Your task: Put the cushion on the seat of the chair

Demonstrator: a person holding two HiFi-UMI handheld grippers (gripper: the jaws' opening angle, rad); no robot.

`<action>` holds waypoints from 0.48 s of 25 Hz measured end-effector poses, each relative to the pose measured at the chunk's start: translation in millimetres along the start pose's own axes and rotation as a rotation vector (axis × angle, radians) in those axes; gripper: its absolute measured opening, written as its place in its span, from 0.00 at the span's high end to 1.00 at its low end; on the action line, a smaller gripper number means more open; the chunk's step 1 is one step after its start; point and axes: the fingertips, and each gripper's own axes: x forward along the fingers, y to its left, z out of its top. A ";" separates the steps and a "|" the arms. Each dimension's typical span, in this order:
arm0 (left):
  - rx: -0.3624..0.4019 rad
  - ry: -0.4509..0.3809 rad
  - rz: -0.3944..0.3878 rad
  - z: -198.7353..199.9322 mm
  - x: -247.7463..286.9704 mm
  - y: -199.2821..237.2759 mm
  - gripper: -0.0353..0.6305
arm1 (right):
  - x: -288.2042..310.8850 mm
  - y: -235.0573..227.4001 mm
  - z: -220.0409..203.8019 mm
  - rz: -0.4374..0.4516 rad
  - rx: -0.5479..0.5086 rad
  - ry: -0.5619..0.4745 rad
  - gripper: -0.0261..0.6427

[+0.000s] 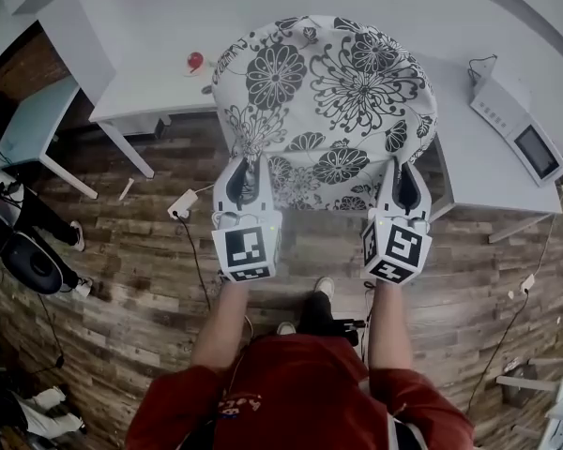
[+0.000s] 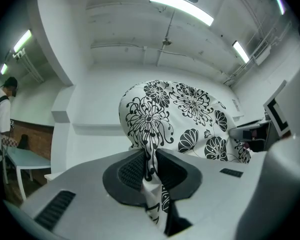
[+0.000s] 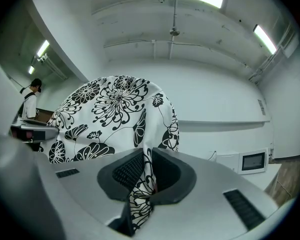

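Head view, both grippers (image 1: 251, 171) (image 1: 405, 172) pinching cushion (image 1: 328, 92)

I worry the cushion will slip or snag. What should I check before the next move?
1. Left gripper shut on the cushion: ok, fabric is pinched between its jaws.
2. Right gripper shut on the cushion: ok, fabric is pinched there too.
3. Grips spread across the near edge, one toward each end: ok.
4. Chair seat in sight: not ok, no view shows it.
5. Cushion clear of the table: cannot tell, the cushion hides what lies under it.
6. Floor free of the cable near the feet: not ok.
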 end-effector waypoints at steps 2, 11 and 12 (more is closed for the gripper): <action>0.002 -0.010 0.001 -1.0 0.8 -0.5 0.86 | 0.8 -0.7 -0.8 0.000 -0.004 -0.008 0.87; -0.010 -0.041 -0.003 -9.5 9.0 -3.2 0.86 | 8.4 -4.4 -3.2 -0.013 -0.014 -0.040 0.87; -0.009 -0.043 -0.005 -9.6 9.2 -3.2 0.86 | 8.4 -4.3 -3.7 -0.015 -0.012 -0.042 0.87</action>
